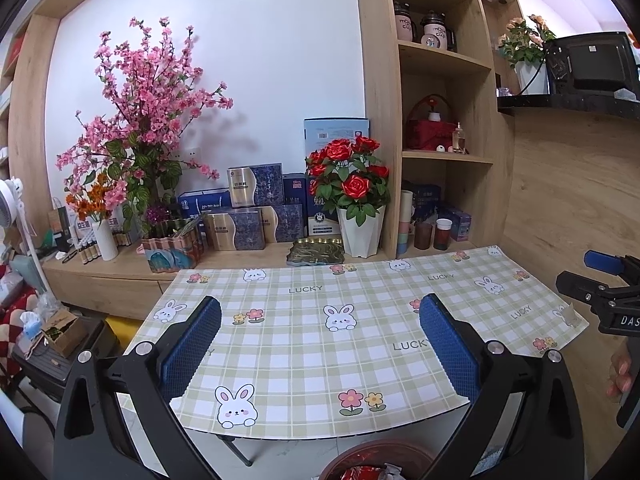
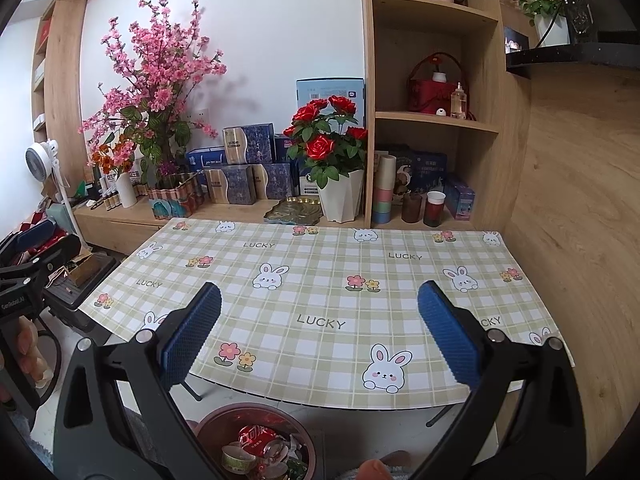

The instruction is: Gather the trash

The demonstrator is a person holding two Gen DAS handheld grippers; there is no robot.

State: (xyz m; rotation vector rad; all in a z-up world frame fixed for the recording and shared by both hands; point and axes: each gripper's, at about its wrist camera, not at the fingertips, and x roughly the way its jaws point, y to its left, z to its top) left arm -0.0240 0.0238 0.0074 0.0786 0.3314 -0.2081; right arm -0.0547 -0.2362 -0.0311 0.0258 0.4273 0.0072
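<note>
A brown round bin (image 2: pixel 212 428) sits on the floor below the table's near edge and holds a crushed red can (image 2: pixel 256 438), paper cups and wrappers. Its rim (image 1: pixel 360 450) also shows at the bottom of the left wrist view. My left gripper (image 1: pixel 320 340) hovers open over the checked bunny tablecloth (image 1: pixel 320 344), nothing between its blue pads. My right gripper (image 2: pixel 320 332) is open the same way above the cloth (image 2: pixel 320 300), and it shows at the right edge of the left wrist view (image 1: pixel 600 280). No loose trash shows on the cloth.
A white pot of red roses (image 2: pixel 340 196) and a green tray (image 2: pixel 294 210) stand on the wooden ledge behind the table. Blue gift boxes (image 2: pixel 248 172) and pink blossoms (image 2: pixel 156 80) fill the ledge's left. Shelves with cups (image 2: pixel 434 208) rise on the right. A fan (image 2: pixel 40 160) stands far left.
</note>
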